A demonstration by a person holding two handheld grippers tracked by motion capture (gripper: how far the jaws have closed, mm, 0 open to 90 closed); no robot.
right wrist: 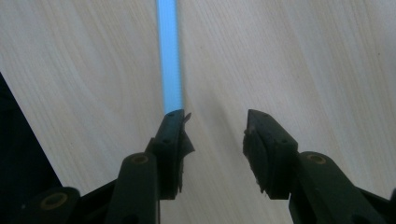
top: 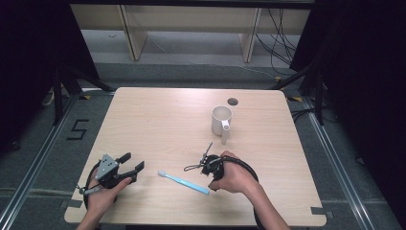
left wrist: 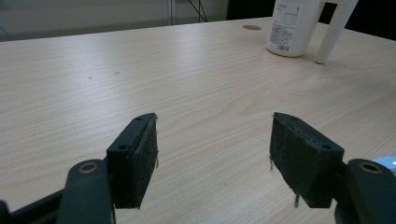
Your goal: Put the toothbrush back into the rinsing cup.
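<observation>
A light blue toothbrush (top: pixel 184 182) lies flat on the wooden table (top: pixel 158 120), white head to the left. My right gripper (top: pixel 210 167) hovers over its handle end, held in a hand. In the right gripper view the blue handle (right wrist: pixel 169 56) runs from the top down to the tip of the left jaw, and my right gripper (right wrist: pixel 217 119) stands open with bare table in the gap. My left gripper (top: pixel 134 161) rests at the front left, also open; in its own view the left gripper (left wrist: pixel 212 126) has nothing between its pads. A white mug (top: pixel 221 120) stands upright farther back.
In the left gripper view the mug (left wrist: pixel 292 25) sits far ahead to the right, and a sliver of the toothbrush head (left wrist: pixel 387 161) shows at the right edge. A round cable hole (top: pixel 232 101) lies behind the mug. The table's front edge is close to both hands.
</observation>
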